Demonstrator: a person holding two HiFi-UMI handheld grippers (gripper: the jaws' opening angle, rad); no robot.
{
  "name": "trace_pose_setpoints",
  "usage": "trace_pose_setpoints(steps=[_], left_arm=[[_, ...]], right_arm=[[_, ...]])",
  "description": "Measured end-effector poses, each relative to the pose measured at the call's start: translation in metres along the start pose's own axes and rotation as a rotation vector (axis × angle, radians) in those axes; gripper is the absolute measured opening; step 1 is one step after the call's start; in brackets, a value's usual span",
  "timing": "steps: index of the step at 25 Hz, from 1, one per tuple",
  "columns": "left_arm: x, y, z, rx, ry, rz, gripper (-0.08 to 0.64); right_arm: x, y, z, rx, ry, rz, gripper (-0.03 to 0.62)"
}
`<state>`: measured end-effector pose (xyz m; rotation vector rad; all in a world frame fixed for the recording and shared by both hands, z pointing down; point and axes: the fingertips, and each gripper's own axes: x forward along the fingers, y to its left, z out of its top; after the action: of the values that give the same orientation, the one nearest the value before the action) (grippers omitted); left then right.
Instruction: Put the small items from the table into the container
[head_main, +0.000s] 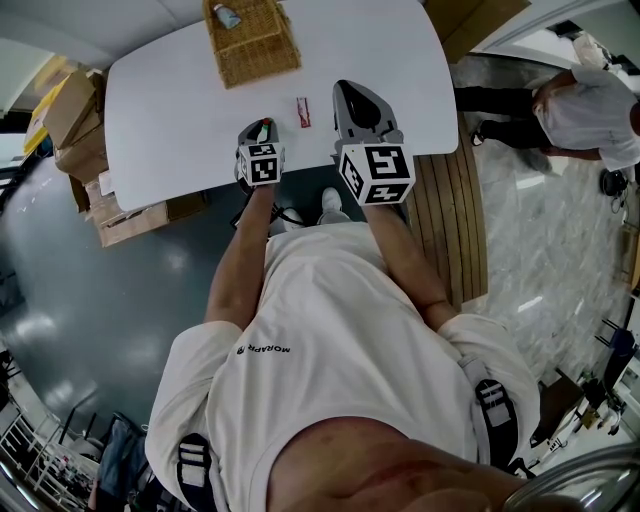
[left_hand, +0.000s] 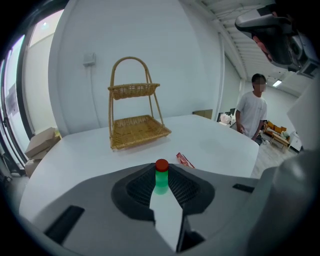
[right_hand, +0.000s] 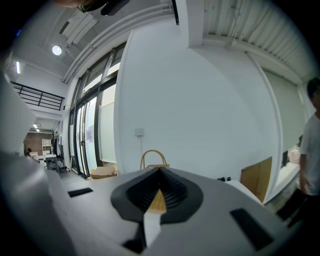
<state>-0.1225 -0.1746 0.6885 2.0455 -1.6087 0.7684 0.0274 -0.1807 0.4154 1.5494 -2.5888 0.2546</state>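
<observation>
Green bottle (left_hand: 160, 182), red-capped, sits clamped between the left gripper's (left_hand: 161, 173) jaws — the right gripper's (right_hand: 160, 188) jaws meet on nothing.

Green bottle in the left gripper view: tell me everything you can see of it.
The small green bottle with a red cap looks like translucent plastic, with a round red cap on top. It stands upright between the jaws of the left gripper, whose dark ribbed pads press on both its sides. Its base is hidden behind the jaws, so contact with the white table cannot be told. The head view places it near the table's near edge.
</observation>
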Motion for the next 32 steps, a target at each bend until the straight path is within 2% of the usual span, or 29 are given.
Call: trace_pose_setpoints(steps=[5,23,32], left_arm=[[-0.015,-0.003,0.016,0.052,-0.041,0.010,0.078],[-0.073,0.007,0.116,-0.072,-0.258,0.016,0.078],[-0.078,0.015,0.147,-0.024,-0.299,0.046,0.078]], right_arm=[[-0.001,0.003,0.003,0.000,-0.007,0.005,0.012],[-0.001,0.010,0.007,0.002,-0.018,0.021,0.012],[-0.003,0.009,0.011,-0.001,-0.026,0.025,0.012]])
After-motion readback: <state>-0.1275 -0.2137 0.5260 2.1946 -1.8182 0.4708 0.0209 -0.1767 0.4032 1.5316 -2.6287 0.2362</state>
